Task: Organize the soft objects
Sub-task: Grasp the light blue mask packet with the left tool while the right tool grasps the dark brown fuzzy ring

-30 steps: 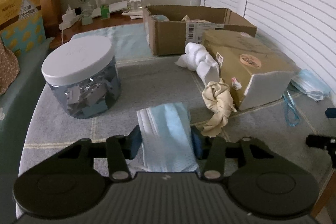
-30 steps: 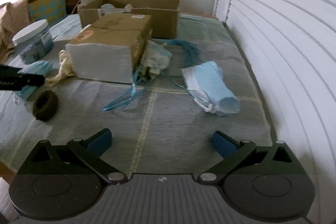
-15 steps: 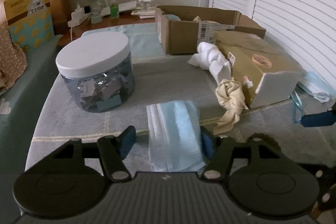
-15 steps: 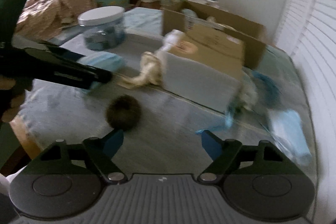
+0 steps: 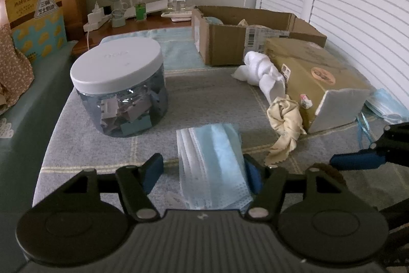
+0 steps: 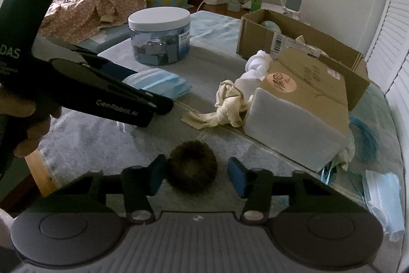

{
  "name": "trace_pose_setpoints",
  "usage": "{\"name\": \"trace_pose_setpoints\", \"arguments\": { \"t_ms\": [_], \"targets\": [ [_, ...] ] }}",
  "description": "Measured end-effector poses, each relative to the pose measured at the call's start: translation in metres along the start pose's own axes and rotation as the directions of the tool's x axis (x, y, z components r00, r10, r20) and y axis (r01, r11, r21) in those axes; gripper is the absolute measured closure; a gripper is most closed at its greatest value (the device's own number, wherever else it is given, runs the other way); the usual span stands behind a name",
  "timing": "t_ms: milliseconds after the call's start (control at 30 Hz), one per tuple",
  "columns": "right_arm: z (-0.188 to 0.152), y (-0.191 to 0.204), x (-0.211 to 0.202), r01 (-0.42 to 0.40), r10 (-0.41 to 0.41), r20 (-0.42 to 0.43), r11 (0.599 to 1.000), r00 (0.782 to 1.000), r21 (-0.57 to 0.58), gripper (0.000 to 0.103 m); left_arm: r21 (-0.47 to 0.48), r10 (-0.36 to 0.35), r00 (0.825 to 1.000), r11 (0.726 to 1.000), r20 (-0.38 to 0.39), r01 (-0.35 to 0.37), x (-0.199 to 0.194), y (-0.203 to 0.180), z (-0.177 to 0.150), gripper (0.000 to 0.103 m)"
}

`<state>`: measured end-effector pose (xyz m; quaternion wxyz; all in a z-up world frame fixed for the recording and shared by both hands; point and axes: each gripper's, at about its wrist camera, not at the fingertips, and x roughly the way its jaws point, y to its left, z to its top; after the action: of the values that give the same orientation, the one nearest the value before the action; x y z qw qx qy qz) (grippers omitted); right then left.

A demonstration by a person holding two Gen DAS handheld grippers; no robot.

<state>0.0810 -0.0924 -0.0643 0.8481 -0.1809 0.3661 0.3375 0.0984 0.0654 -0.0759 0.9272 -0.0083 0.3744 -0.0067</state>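
A stack of blue face masks (image 5: 212, 165) lies on the grey mat between the fingers of my left gripper (image 5: 203, 172), which is open around it; the stack also shows in the right wrist view (image 6: 159, 82). A brown fuzzy hair tie (image 6: 192, 166) lies between the open fingers of my right gripper (image 6: 195, 177). A knotted cream cloth (image 5: 285, 124) and a knotted white cloth (image 5: 263, 73) lie against the wrapped brown box (image 5: 311, 76). Another mask stack (image 6: 383, 198) lies at the right.
A clear jar with a white lid (image 5: 120, 86) stands at the left. An open cardboard box (image 5: 245, 35) holding soft items stands at the back. Blue ribbon (image 6: 365, 137) lies right of the wrapped box. The mat's front edge is near.
My left gripper has opened wider around the mask stack. My right gripper swung left and closed in until its fingers straddle the brown hair tie.
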Motion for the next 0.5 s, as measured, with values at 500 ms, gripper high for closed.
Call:
{"name": "trace_pose_setpoints", "arguments": {
  "t_ms": [500],
  "targets": [
    [0.007,-0.003,-0.021,0.006,-0.006,0.021,1.000,1.000,0.021,0.063,0.088,-0.062,0.998,0.994,-0.002,0.062,-0.022,0.002,0.007,0.067]
  ]
}}
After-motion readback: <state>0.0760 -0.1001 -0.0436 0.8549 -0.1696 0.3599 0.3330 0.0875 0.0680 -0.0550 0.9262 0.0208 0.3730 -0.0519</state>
